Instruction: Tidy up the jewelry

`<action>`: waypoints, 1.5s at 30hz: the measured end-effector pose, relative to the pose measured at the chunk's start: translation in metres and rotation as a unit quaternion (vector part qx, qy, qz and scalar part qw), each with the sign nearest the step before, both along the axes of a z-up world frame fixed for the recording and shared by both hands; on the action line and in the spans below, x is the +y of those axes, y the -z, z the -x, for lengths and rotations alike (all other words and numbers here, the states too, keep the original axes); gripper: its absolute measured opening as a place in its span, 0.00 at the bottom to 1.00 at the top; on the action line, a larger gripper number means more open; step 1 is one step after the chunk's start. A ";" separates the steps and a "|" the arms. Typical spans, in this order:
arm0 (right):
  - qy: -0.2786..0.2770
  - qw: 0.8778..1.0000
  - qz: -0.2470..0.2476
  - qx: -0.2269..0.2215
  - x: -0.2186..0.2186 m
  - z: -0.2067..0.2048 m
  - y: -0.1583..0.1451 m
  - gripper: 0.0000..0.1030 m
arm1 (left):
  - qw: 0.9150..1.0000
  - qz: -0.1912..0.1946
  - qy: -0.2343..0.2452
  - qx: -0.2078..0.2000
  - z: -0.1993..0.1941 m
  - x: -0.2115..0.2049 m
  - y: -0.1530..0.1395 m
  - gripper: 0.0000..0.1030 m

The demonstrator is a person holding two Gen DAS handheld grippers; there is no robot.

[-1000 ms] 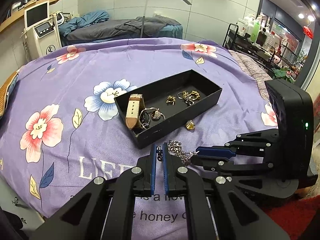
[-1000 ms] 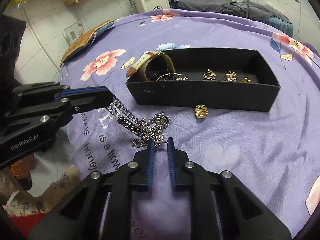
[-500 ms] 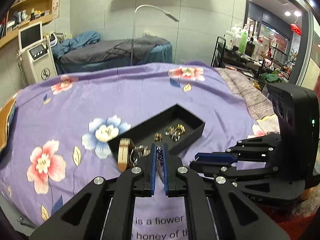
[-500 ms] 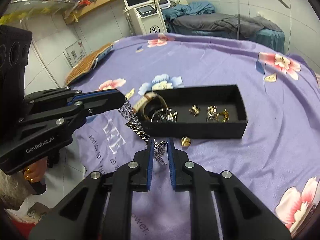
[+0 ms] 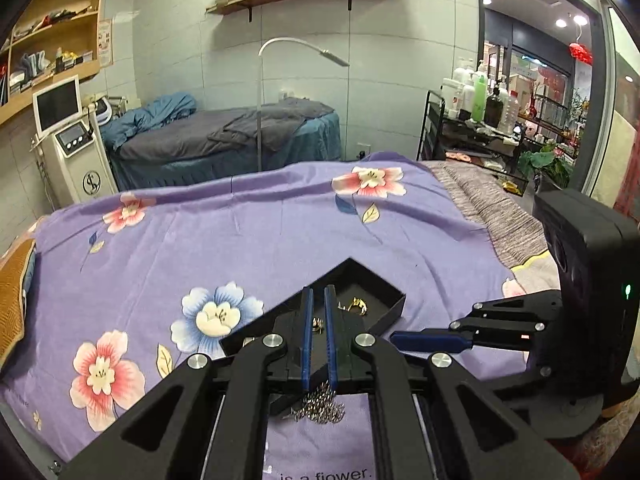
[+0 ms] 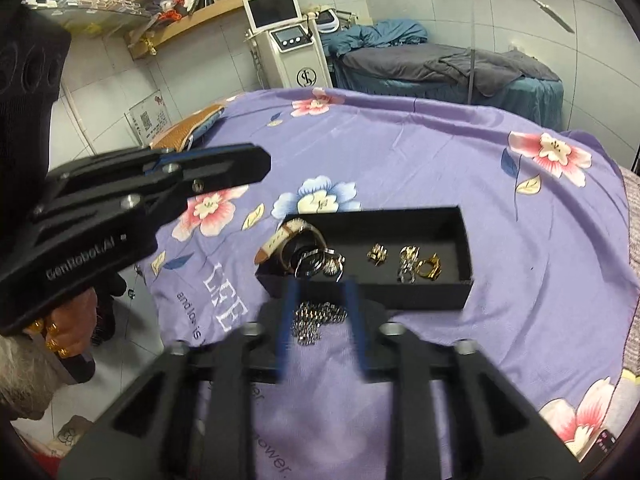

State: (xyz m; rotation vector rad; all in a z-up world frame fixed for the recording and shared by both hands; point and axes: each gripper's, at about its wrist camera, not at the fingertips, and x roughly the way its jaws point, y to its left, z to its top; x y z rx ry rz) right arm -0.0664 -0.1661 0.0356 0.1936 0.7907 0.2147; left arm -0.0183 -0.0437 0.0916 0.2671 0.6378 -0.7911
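Observation:
A black open box [image 6: 464, 228] lies on the purple flowered bedspread [image 6: 420, 152]. It holds a tan-strapped watch [image 6: 280, 238], rings and gold pieces [image 6: 428, 268]. A silver chain [image 6: 318, 318] lies bunched on the cloth in front of the box, between my right gripper's [image 6: 320, 296] open blue fingers. In the left wrist view the chain [image 5: 320, 402] shows below my left gripper [image 5: 316, 300], whose jaws stand slightly apart with nothing visibly between them. The box [image 5: 384, 284] lies beyond, partly hidden by the fingers. The right gripper [image 5: 424, 340] is at right.
A beauty machine with a screen [image 6: 288, 40] stands past the bed's far edge, beside a second bed with grey covers [image 6: 440, 64]. A floor lamp [image 5: 296, 44] and a shelf rack with bottles [image 5: 472, 108] stand behind. An orange cushion [image 6: 188, 130] lies at the left corner.
Both grippers rose and pulled back from the bed. The right gripper opened and the chain dropped onto the cloth in front of the box. The left gripper no longer holds the chain.

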 end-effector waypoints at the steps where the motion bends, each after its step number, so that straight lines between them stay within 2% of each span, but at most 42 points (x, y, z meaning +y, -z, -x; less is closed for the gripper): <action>1: 0.000 1.000 0.002 0.007 0.002 0.000 0.006 0.63 | 1.000 -0.005 -0.001 0.010 -0.002 0.001 0.005 0.06; 3: 0.001 1.000 0.002 0.022 0.006 -0.002 0.021 0.61 | 1.000 -0.019 -0.011 0.021 -0.002 0.007 0.018 0.06; 5: -0.009 0.999 -0.002 0.041 0.011 -0.006 0.034 0.53 | 0.999 -0.029 -0.015 0.036 -0.003 0.015 0.031 0.06; 7: -0.017 0.998 0.007 0.058 0.016 -0.009 0.046 0.51 | 0.997 -0.040 -0.026 0.056 -0.005 0.024 0.047 0.07; 9: -0.029 0.997 0.004 0.073 0.021 -0.011 0.057 0.47 | 0.994 -0.052 -0.038 0.084 -0.009 0.034 0.067 0.17; 11: -0.037 0.996 0.007 0.082 0.027 -0.014 0.066 0.46 | 0.991 -0.061 -0.058 0.103 -0.013 0.043 0.086 0.41; 12: -0.042 0.995 0.011 0.086 0.031 -0.016 0.070 0.46 | 0.990 -0.064 -0.064 0.108 -0.013 0.046 0.092 0.43; 15: -0.054 0.994 0.028 0.090 0.043 -0.024 0.080 0.45 | 0.987 -0.069 -0.076 0.126 -0.015 0.051 0.108 0.43; 19: -0.061 0.993 0.064 0.079 0.054 -0.032 0.087 0.40 | 0.985 -0.075 -0.087 0.130 -0.018 0.053 0.115 0.43; 22: -0.061 0.991 0.092 0.071 0.058 -0.035 0.089 0.26 | 0.984 -0.079 -0.090 0.134 -0.019 0.056 0.120 0.46; 25: -0.051 0.993 0.079 0.072 0.050 -0.034 0.089 0.14 | 0.983 -0.081 -0.090 0.139 -0.020 0.056 0.123 0.46; 29: -0.050 0.994 0.070 0.072 0.046 -0.029 0.087 0.11 | 0.982 -0.083 -0.087 0.142 -0.019 0.053 0.125 0.46; 34: -0.038 0.995 0.034 0.080 0.035 -0.019 0.086 0.10 | 0.982 -0.082 -0.081 0.148 -0.015 0.047 0.126 0.46; 45: -0.007 0.996 0.032 0.086 0.014 0.015 0.080 0.10 | 0.984 -0.079 -0.035 0.157 0.004 0.017 0.127 0.46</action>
